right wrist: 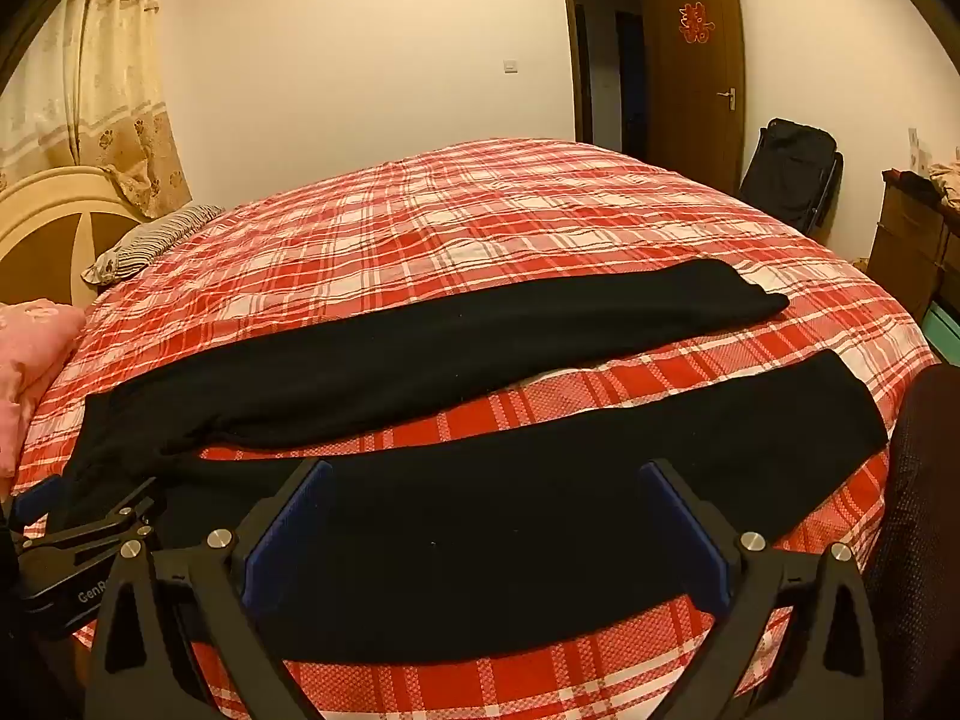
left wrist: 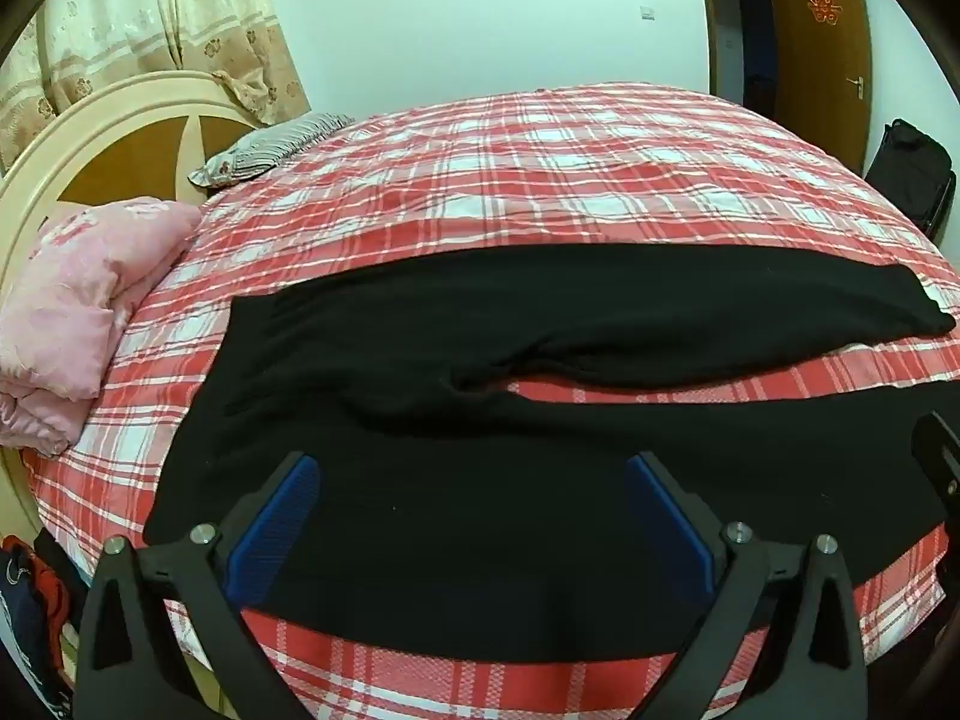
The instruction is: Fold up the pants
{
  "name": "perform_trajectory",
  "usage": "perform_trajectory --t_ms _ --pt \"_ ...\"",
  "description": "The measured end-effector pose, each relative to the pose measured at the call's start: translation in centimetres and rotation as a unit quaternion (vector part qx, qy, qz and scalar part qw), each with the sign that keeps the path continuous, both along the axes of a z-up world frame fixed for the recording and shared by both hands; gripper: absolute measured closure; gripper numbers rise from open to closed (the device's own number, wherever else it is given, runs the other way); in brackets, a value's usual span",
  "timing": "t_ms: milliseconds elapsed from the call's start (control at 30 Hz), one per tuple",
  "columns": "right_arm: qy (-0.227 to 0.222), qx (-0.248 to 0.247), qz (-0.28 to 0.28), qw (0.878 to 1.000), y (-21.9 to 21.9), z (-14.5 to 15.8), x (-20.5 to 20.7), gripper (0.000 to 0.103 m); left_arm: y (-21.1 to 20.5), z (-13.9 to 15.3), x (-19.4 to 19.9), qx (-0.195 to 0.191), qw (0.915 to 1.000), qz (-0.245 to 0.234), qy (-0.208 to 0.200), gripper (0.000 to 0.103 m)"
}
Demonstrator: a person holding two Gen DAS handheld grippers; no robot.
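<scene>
Black pants [left wrist: 540, 510] lie flat on the plaid bed [left wrist: 540, 168], legs spread in a V, waist toward 9 o'clock, cuffs toward 3. No fold made yet, so this looks like the opening step. Left gripper [left wrist: 471, 516] hovers over the near leg by the waist, jaws wide, holding nothing. Right gripper [right wrist: 489, 525] is the same, further along that leg [right wrist: 720, 438]. Likely next: pinch the near leg's edge at both points and carry it to 12, onto the far leg [right wrist: 480, 336]. Pink quilt [left wrist: 78, 324] sits at 9.
</scene>
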State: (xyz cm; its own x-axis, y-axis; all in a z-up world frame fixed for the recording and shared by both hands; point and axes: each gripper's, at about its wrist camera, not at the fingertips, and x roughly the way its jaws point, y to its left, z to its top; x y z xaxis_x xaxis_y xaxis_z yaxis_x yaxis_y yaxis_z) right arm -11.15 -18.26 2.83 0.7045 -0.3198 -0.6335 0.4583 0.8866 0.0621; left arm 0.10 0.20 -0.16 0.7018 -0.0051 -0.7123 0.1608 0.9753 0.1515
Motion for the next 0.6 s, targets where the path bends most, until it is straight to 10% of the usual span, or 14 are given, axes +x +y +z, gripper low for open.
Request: perform_trajectory --t_ms 600 --pt "0.015 0.005 -0.001 1.000 0.02 -0.45 0.41 0.001 0.04 -0.09 0.05 -0.004 1.0000 -0.001 0.003 0.000"
